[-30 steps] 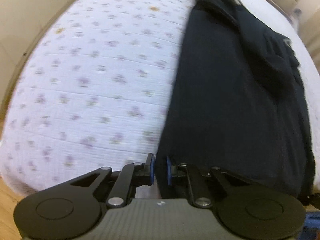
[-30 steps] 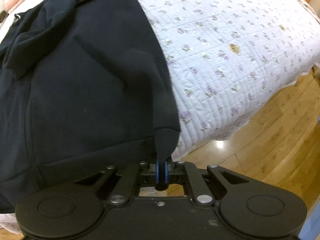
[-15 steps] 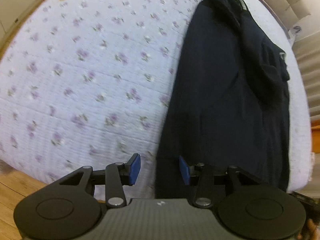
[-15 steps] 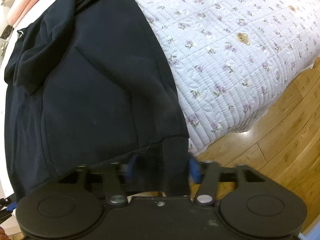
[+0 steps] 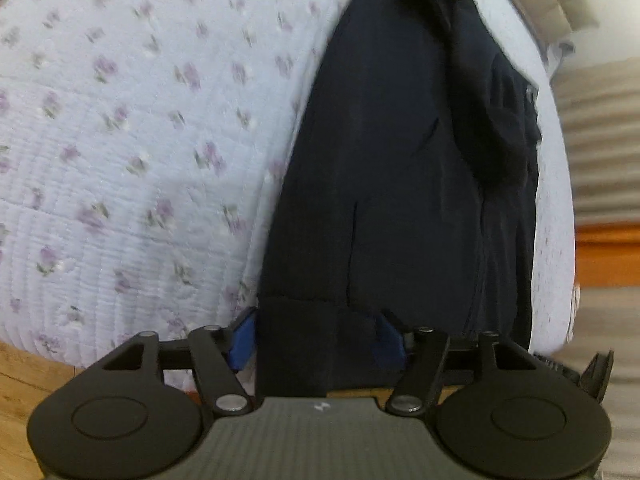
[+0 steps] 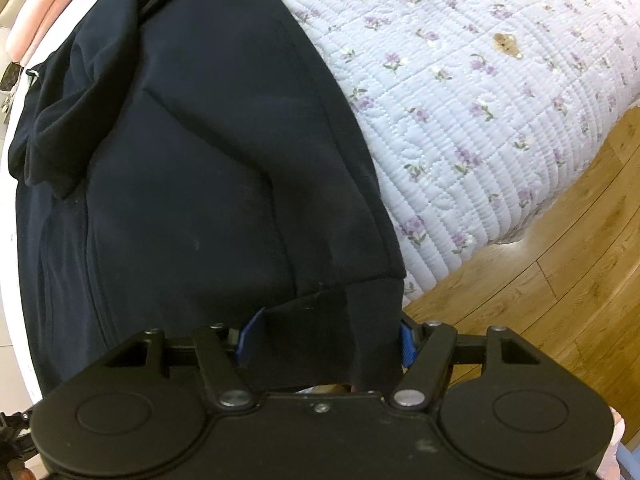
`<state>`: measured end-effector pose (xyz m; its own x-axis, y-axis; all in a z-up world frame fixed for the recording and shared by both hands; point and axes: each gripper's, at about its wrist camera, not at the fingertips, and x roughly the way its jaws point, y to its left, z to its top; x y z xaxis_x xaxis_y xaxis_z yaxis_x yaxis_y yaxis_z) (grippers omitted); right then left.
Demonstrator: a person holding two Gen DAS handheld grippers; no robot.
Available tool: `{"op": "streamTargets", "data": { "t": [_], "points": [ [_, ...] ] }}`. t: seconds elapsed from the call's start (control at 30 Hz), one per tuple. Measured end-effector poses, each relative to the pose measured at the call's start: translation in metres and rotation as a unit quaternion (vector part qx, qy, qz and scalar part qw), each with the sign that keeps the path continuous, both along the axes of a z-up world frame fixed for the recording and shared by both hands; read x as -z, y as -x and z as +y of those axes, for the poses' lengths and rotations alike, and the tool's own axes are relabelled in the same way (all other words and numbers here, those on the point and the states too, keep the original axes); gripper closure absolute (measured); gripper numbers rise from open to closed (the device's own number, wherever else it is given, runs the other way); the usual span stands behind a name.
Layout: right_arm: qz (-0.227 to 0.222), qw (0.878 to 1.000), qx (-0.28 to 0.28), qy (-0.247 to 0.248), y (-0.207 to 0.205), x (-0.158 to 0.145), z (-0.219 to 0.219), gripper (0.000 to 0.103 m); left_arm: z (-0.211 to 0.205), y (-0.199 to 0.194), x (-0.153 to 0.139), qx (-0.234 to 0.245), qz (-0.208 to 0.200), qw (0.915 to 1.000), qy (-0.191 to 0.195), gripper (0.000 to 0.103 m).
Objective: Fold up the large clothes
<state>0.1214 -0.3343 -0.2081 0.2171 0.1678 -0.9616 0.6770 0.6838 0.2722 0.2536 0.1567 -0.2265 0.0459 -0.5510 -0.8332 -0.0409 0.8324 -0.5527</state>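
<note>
Garment: dark navy garment (image 6: 208, 152) lying lengthwise on the quilted bed (image 6: 480, 92), hem hanging over the bed's near edge.
Left claw (image 5: 316, 340): spread, straddling one hem corner, not pinching.
Right claw (image 6: 326, 340): spread around the other corner.
Reason: likely positioned at both corners for folding the hem upward.

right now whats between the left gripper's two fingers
The hem of the dark garment lies in the gap of the open left gripper, with both blue pads set apart on either side of it. The left wrist view shows this.
</note>
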Motion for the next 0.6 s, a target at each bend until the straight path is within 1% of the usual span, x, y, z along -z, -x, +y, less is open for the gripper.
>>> {"op": "streamTargets", "data": {
  "t": [0.03,0.07,0.1,0.13,0.17,0.2,0.3,0.4,0.47,0.6],
  "points": [
    [0.0,1.0,-0.006,-0.002,-0.002,-0.001,0.002,0.046,-0.005,0.0,0.002,0.014,-0.001,0.9999,-0.007,0.044],
    [0.003,1.0,-0.018,0.001,-0.004,-0.002,0.004,0.06,-0.01,0.0,0.003,0.025,-0.004,0.9996,-0.013,0.056],
    [0.014,0.999,-0.034,0.014,-0.008,-0.004,0.008,0.066,-0.017,-0.002,0.006,0.039,-0.005,0.9989,-0.025,0.081],
    [0.028,0.998,-0.051,0.033,-0.011,-0.008,0.012,0.085,-0.022,-0.002,0.006,0.054,-0.009,0.9976,-0.041,0.091],
    [0.031,0.997,-0.058,0.04,-0.013,-0.011,0.014,0.092,-0.026,-0.001,0.003,0.062,-0.019,0.9966,-0.051,0.093],
    [0.026,0.997,-0.055,0.037,-0.013,-0.017,0.012,0.093,-0.027,-0.002,0.0,0.062,-0.025,0.9965,-0.049,0.096],
    [-0.002,0.999,-0.032,0.027,-0.019,-0.043,0.002,0.094,-0.024,-0.011,-0.021,0.042,-0.053,0.9975,-0.023,0.097],
    [-0.053,0.998,-0.008,0.015,-0.036,-0.072,-0.012,0.095,-0.025,-0.032,-0.048,0.023,-0.089,0.9956,0.015,0.097],
    [-0.095,0.995,-0.01,0.028,-0.058,-0.092,-0.019,0.095,-0.033,-0.05,-0.067,0.019,-0.122,0.992,0.029,0.097],
    [-0.174,0.983,-0.008,0.06,-0.115,-0.118,-0.044,0.095,-0.052,-0.099,-0.097,-0.005,-0.197,0.9793,0.045,0.097]
  ]
}}
